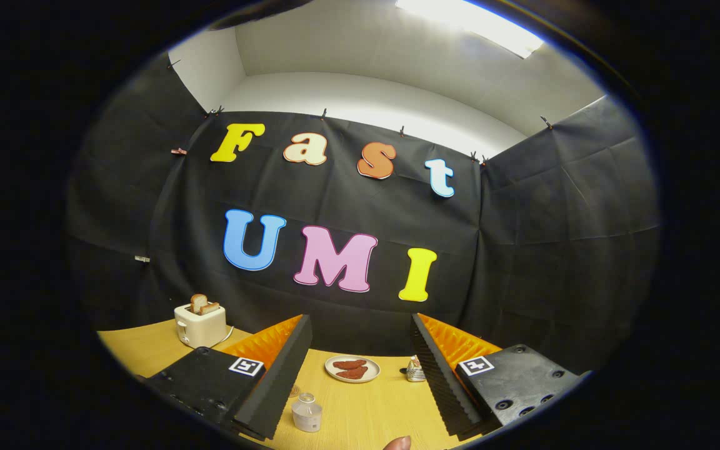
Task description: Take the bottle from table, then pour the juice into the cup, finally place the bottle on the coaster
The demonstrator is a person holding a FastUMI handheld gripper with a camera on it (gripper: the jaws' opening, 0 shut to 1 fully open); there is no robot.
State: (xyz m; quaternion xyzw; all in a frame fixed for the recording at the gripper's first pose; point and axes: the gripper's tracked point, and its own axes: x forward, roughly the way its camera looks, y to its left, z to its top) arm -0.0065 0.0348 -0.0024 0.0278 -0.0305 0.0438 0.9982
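My gripper [360, 320] is open and held above the wooden table [366, 412], with nothing between its fingers. A small pale bottle [307, 413] with a rounded cap stands upright on the table, low between the fingers and close beside the left finger [279, 375]. Just behind the bottle, a clear glass object [295, 392], possibly the cup, peeks out from behind that finger and is mostly hidden.
A white plate [352, 369] with reddish-brown food lies beyond the bottle. A small foil-wrapped item [415, 369] sits by the right finger. A cream toaster [199, 325] with toast stands at the back left. A person's fingertip [397, 443] shows at the table's near edge.
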